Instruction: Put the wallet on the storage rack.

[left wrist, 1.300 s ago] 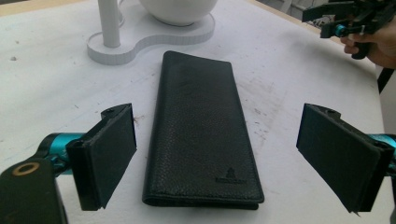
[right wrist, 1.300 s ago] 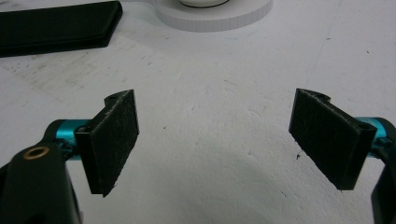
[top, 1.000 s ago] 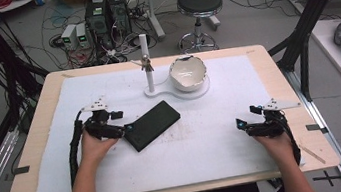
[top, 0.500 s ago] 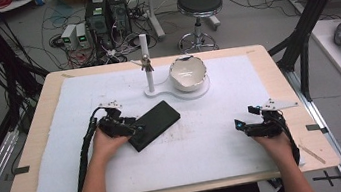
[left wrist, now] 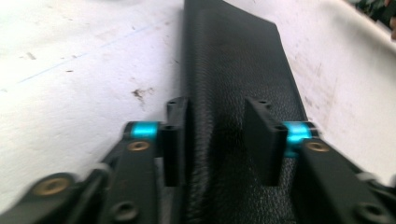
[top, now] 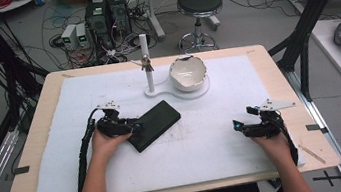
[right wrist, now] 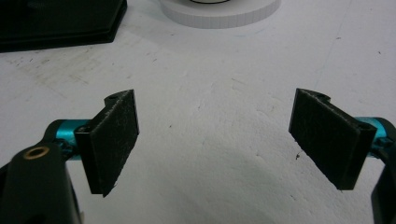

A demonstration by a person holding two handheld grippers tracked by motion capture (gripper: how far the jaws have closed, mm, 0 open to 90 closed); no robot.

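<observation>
A flat black textured case (top: 155, 124) lies slantwise on the white mat (top: 206, 146), left of centre. My left gripper (top: 135, 126) is at its near left end. In the left gripper view the case (left wrist: 233, 60) runs away between the jaws of the left gripper (left wrist: 217, 140). The jaws have just been closing around it. One pad (left wrist: 176, 140) is at the case's left edge, and the other overlaps its top; I see no clear squeeze. My right gripper (top: 237, 126) rests on the mat at the right. In its own view, the right gripper (right wrist: 215, 140) is wide open with nothing between its pads.
A white bowl (top: 188, 73) sits on a white base (top: 178, 91) with an upright white post (top: 146, 61) at the back centre. The base (right wrist: 219, 14) and the case (right wrist: 56, 18) are in the right gripper view. Cables trail from both grippers.
My left hand has slid right and slightly down onto the case's near end, and its jaws have narrowed around the case. The right hand has stayed put.
</observation>
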